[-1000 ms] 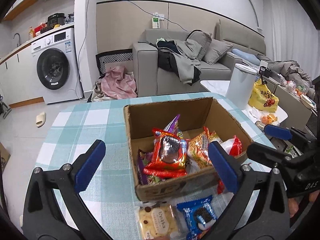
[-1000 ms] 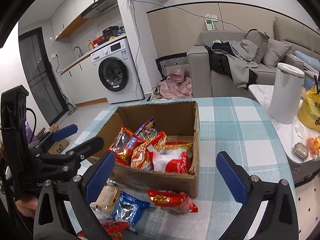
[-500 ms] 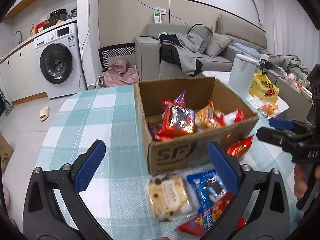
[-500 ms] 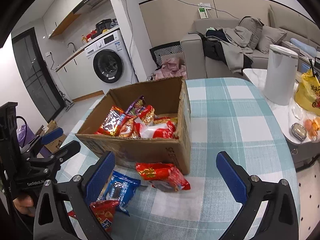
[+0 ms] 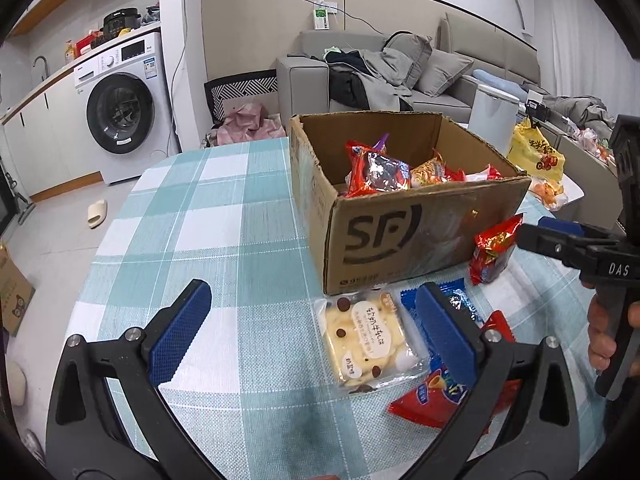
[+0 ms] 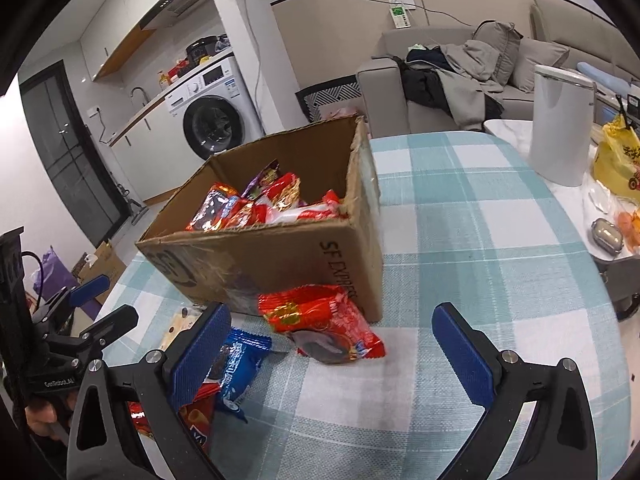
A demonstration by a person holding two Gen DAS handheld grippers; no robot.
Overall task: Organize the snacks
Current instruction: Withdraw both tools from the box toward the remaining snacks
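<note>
A cardboard SF box [image 5: 420,228] [image 6: 280,256] stands on the checked table, with several snack packs inside. In front of it lie a pale yellow cookie pack [image 5: 366,338], a blue pack [image 6: 234,368] [image 5: 464,306], a red pack [image 6: 320,322] [image 5: 494,246] and a red-and-blue pack [image 5: 436,398] [image 6: 196,416]. My left gripper [image 5: 312,330] is open and empty, low over the table just left of the cookie pack. My right gripper [image 6: 332,352] is open and empty, with the red pack between its fingers' line.
A white canister [image 6: 560,120], a yellow bag [image 6: 618,160] and small items sit on a side table to the right. A sofa [image 5: 384,68] and a washing machine [image 5: 124,104] stand behind. The table's edge [image 5: 100,240] curves at the left.
Both grippers have drawn back and dropped lower toward the table. The loose packs in front of the box now lie closer to the fingers. Both stay open.
</note>
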